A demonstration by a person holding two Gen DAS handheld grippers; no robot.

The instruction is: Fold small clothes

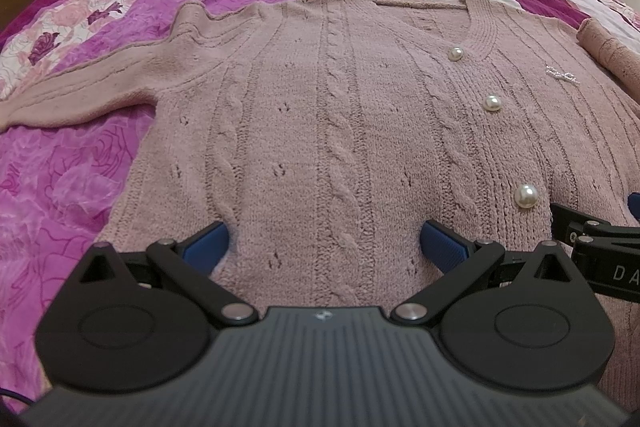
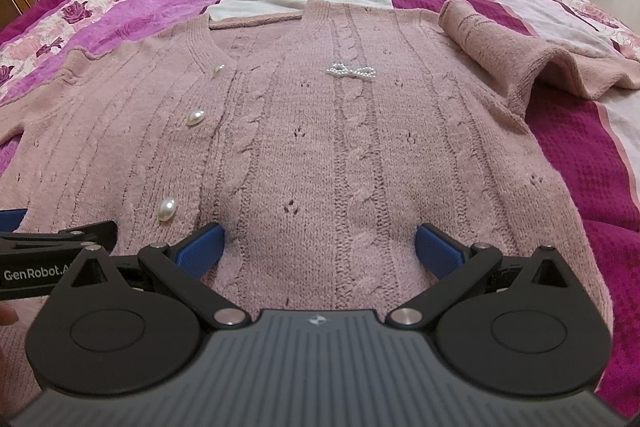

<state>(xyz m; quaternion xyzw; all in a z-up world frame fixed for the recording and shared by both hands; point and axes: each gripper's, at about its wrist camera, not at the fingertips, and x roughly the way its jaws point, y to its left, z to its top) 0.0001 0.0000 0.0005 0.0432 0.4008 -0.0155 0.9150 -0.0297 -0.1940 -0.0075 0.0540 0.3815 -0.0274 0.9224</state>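
"GenRobot.A" reads on my left gripper [image 1: 324,247] (cut off); pink cardigan [image 2: 320,147] runs lengthwise ahead — neckline far. Both grippers — right gripper [image 2: 320,247] too — gape wide, empty.

"GenRobot.A…", cut off, on left gripper [image 2: 56,259] body side; "DA", cut off, on right gripper [image 1: 600,247] body side

left tongs [image 1: 324,247] spread wide | right tongs [image 2: 320,247] spread wide, side by side
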